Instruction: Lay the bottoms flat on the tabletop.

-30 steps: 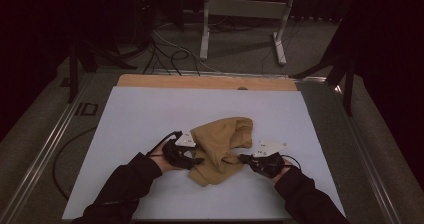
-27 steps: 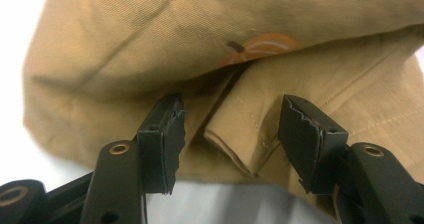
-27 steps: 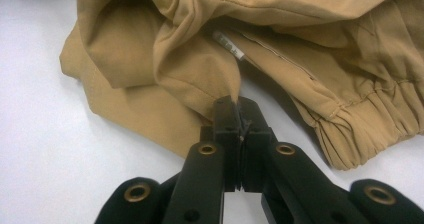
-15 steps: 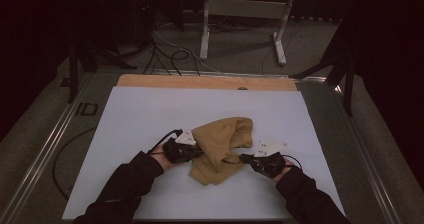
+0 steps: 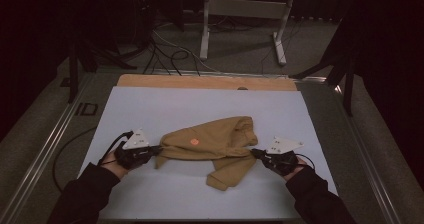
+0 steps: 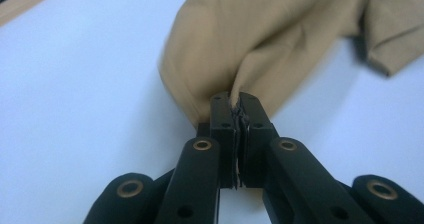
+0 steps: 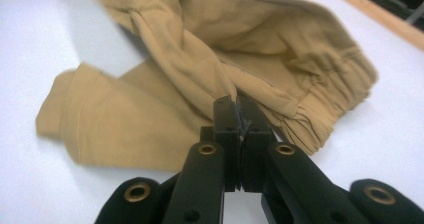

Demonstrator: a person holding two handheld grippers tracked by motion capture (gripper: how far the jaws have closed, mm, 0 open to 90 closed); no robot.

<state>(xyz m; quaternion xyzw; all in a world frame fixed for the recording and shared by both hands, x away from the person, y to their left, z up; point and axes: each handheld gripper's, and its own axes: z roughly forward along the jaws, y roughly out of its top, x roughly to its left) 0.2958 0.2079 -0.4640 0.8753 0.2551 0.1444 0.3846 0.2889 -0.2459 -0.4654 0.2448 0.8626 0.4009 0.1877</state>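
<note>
A tan garment (image 5: 210, 144) with a small orange mark lies crumpled on the white table top (image 5: 150, 109), stretched a little between my two grippers. My left gripper (image 5: 159, 149) is at its left end, shut on a pinch of the cloth (image 6: 280, 29); the left gripper view has the fabric squeezed between the jaws (image 6: 235, 101). At the right end my right gripper (image 5: 254, 153) is shut on a fold beside the gathered elastic edge (image 7: 330, 89), as the right gripper view (image 7: 236, 104) makes plain. One flap of the garment (image 5: 225, 176) hangs toward the near edge.
A wooden strip (image 5: 200, 81) runs along the table's far edge. Metal rails (image 5: 45, 149) flank the table on the left and right. Beyond it stand a metal frame (image 5: 240, 9) and floor cables (image 5: 170, 54). A cable (image 5: 70, 149) loops off the table's left side.
My left gripper has closed on the garment's left edge and moved left with it, drawing the cloth out wider. The right gripper kept its grip and shifted slightly right.
</note>
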